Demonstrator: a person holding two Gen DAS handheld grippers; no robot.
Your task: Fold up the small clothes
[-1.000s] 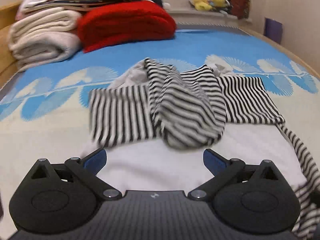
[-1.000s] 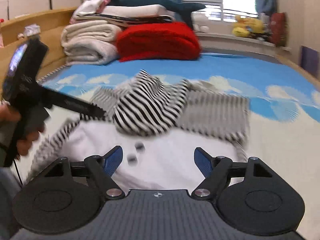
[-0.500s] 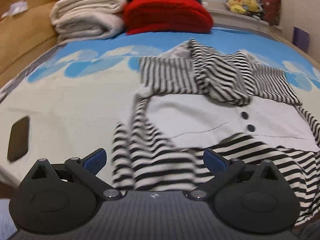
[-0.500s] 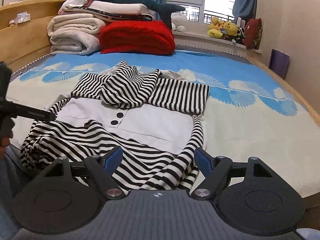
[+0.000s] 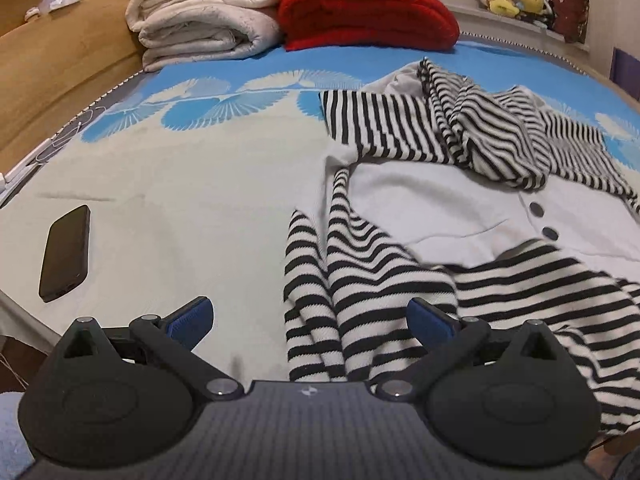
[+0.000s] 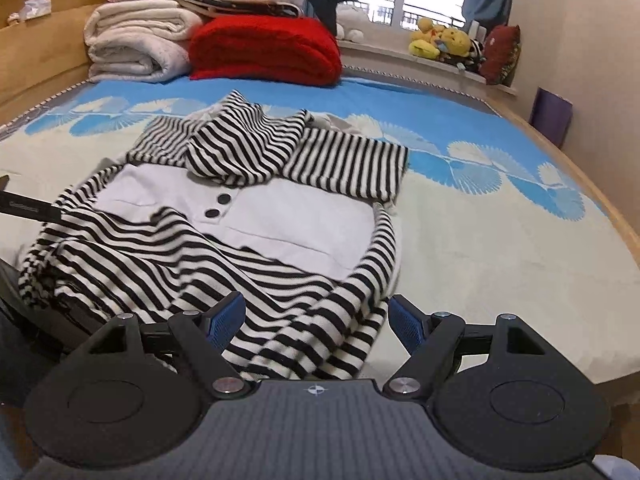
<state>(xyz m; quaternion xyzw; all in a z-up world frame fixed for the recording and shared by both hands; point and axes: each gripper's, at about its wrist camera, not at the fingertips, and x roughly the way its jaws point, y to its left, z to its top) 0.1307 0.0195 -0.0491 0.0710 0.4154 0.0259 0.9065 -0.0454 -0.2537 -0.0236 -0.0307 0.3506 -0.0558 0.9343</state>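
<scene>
A small black-and-white striped hooded top with a white chest panel and two dark buttons lies spread on the bed; it shows in the left wrist view (image 5: 432, 208) and the right wrist view (image 6: 280, 216). Its striped hem is rumpled near the bed's front edge. My left gripper (image 5: 310, 316) is open and empty, just above the hem's left part. My right gripper (image 6: 316, 318) is open and empty, over the hem's right part. The left gripper's body shows at the left edge of the right wrist view (image 6: 28, 210).
A black phone (image 5: 66, 252) lies on the bed at the left. Folded white blankets (image 5: 208, 28) and a red blanket (image 5: 368, 16) are stacked at the far end. A wooden bed rail (image 5: 60, 64) runs along the left. Plush toys (image 6: 444, 42) sit on the window sill.
Both grippers have pulled back from the hood toward the front edge of the bed. The striped hem now lies under them. Both stay open.
</scene>
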